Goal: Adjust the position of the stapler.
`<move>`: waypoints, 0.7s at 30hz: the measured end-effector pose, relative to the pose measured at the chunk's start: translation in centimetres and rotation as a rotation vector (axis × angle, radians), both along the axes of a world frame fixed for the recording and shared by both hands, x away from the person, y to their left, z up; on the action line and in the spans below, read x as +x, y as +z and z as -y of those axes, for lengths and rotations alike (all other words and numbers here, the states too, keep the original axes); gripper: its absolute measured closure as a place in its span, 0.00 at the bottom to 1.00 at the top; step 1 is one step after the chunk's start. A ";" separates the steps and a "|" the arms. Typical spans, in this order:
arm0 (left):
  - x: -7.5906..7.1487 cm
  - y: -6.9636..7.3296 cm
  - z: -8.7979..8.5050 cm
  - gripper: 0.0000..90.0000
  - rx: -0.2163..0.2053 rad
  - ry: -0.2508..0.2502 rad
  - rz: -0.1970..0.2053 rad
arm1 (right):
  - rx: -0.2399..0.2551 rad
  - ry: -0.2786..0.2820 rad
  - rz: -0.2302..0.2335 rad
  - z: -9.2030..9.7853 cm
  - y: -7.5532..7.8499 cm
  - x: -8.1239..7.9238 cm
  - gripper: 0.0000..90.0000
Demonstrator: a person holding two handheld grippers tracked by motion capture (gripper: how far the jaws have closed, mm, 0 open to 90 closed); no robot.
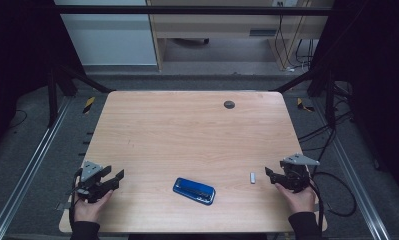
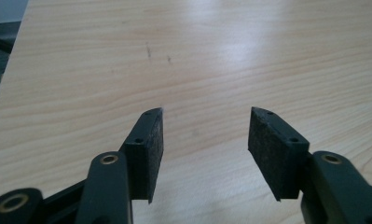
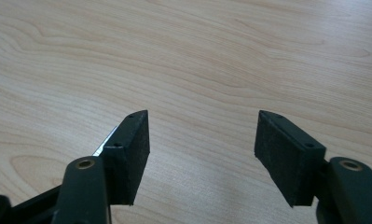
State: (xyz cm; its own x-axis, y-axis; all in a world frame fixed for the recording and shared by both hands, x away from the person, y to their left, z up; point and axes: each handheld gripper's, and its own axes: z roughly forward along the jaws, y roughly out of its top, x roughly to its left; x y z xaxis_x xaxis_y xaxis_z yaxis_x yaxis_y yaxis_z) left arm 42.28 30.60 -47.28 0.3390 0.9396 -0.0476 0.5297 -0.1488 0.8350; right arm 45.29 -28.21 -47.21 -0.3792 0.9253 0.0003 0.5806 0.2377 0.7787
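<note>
A blue flat case (image 1: 194,190) lies on the wooden table (image 1: 187,130) near its front edge, midway between the two hands. A small silvery piece (image 1: 253,177) lies to its right, close to my right gripper (image 1: 271,176). That gripper is open with bare wood between its pads; in the right gripper view (image 3: 203,133) a silvery edge (image 3: 107,140) peeks out behind the left jaw. My left gripper (image 1: 114,176) rests at the table's front left, open, with nothing between its jaws in the left gripper view (image 2: 206,128).
A dark round grommet (image 1: 229,104) sits in the table near the far edge. Metal frame rails (image 1: 32,165) run along both sides, and cables (image 1: 337,200) trail on the floor at the right. A desk stands beyond the table.
</note>
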 end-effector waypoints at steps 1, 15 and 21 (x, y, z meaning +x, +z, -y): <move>0.0 -0.1 -0.1 0.50 0.000 -0.001 -0.004 | -0.002 0.000 -0.005 -0.1 0.1 0.0 0.41; 0.5 -0.5 0.9 0.46 0.016 -0.045 -0.043 | 0.004 0.074 -0.031 -1.7 1.8 -0.1 0.41; 0.7 -0.6 1.1 0.43 0.009 -0.062 -0.066 | -0.016 0.141 -0.012 -3.7 2.9 -0.1 0.44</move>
